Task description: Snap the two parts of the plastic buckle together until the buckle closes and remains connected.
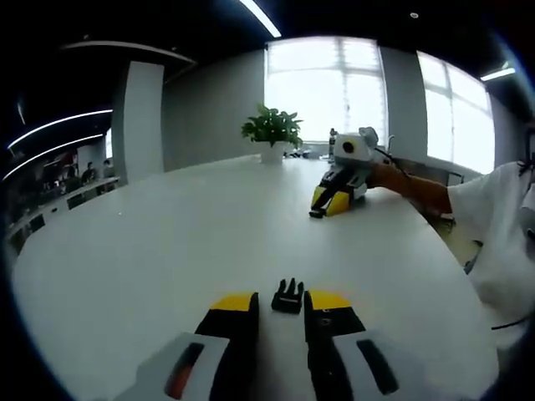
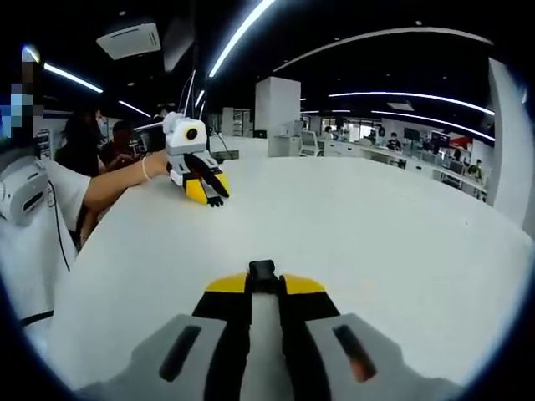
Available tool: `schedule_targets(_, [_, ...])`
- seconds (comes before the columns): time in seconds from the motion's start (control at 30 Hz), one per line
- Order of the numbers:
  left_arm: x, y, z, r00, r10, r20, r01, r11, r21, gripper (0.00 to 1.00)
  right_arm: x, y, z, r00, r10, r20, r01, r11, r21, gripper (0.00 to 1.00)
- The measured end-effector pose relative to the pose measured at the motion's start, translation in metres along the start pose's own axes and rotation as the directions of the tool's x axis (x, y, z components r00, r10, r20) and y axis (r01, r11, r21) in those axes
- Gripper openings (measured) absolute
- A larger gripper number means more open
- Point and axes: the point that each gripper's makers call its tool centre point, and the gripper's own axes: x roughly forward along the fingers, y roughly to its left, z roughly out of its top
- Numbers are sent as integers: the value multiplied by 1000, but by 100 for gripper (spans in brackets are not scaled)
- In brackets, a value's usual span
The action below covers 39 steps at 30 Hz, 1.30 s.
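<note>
No writing is readable. The left gripper [image 1: 288, 302] fingers stand open around the pronged buckle part [image 1: 287, 296] on the table [image 1: 167, 242]; the right gripper [image 2: 264, 284] fingers pinch the socket buckle part [image 2: 262, 271].

Black buckle part [image 1: 287, 296]; white table [image 1: 167, 242]; yellow-tipped black fingers [image 1: 236, 302].

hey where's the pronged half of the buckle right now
In the left gripper view, the pronged buckle half lies on the white table, just ahead of the left gripper and between its yellow-tipped jaws, prongs pointing away.
</note>
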Motion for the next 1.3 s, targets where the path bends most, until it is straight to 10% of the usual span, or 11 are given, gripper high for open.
schedule_targets(0.6, [4,2,1,1000,-8,11,8,1000,-24,12,4,4,7,999,11,30,-12,1000,28,13])
schedule_targets(1.3, [16,-6,58,983,-126,130,130,991,-24,12,50,21,73,971,168,171,-159,985,-63,13])
